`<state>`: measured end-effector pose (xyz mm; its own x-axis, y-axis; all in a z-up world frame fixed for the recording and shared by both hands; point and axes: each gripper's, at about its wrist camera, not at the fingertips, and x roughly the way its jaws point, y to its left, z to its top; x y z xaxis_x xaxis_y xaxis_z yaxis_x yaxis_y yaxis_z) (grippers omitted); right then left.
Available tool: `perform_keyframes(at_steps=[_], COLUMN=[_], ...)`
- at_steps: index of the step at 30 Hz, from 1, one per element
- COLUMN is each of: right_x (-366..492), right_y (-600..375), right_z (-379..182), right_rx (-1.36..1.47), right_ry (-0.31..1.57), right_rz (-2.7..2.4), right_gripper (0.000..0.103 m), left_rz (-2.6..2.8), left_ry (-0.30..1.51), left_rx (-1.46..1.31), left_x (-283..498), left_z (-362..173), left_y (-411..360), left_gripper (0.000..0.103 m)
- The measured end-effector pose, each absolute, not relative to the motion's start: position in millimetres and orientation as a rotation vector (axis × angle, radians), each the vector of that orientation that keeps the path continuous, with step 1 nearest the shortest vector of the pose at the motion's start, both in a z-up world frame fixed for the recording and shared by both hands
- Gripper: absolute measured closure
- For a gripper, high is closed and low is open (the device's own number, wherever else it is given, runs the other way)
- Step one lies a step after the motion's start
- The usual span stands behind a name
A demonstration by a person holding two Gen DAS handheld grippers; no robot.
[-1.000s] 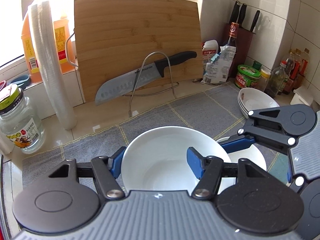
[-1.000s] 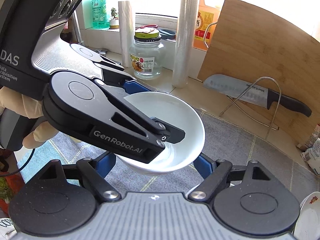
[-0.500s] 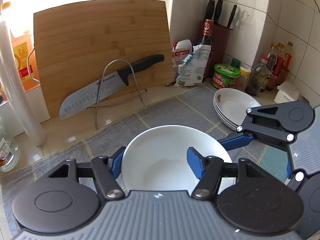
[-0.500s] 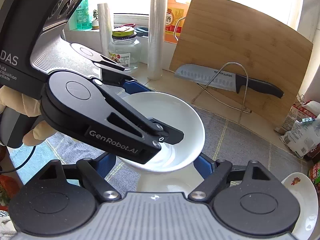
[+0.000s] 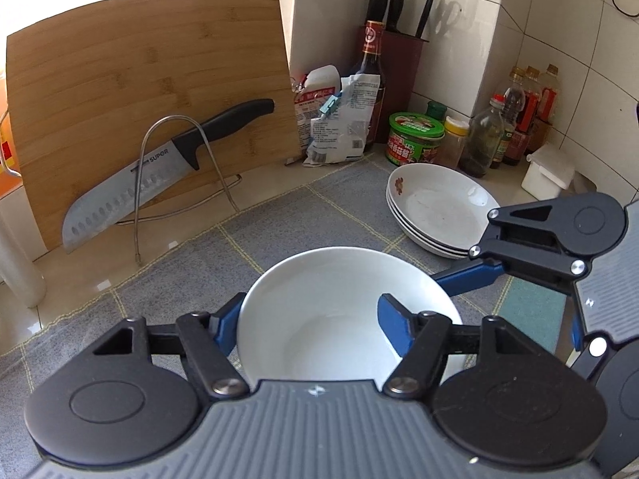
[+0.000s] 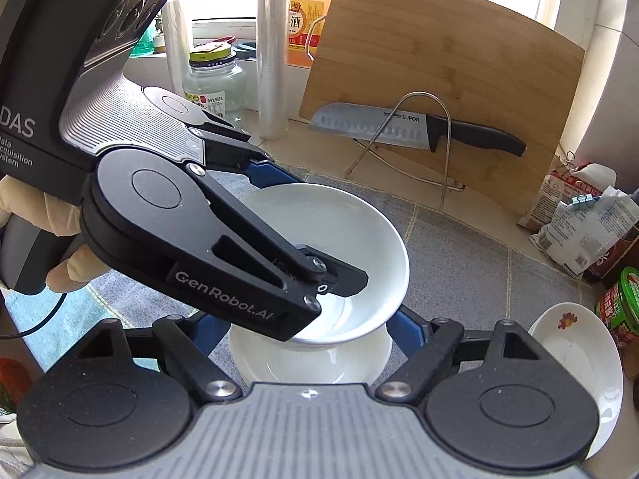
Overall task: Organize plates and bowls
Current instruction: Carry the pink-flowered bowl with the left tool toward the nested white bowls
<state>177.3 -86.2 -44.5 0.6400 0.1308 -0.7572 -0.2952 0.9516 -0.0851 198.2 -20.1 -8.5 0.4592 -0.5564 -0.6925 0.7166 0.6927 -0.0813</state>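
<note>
A white bowl [image 5: 343, 311] is straddled by the left gripper [image 5: 315, 319], its jaws just opened slightly; a lower bowl [image 6: 315, 363] is clamped in the right gripper [image 6: 307, 329].

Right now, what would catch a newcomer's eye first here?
A white bowl, between the left gripper's just-opening jaws, tilts over a second bowl in the right gripper. Behind, a big knife leans on a wire stand against the wooden cutting board.
</note>
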Motion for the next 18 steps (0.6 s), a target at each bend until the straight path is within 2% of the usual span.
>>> perform_keyframes(at_steps=[18], right_x=[177.1], right_y=[-93.4], right_z=[-62.6], right_rx=[-0.178], right_ry=[0.898], right_rz=[0.250], right_gripper=[0.015], left_rz=[-0.819], left_ry=[0.818], left_rx=[0.216], left_x=[197.7], left_z=[-27.5], left_y=[-29.1], left_gripper=[0.034])
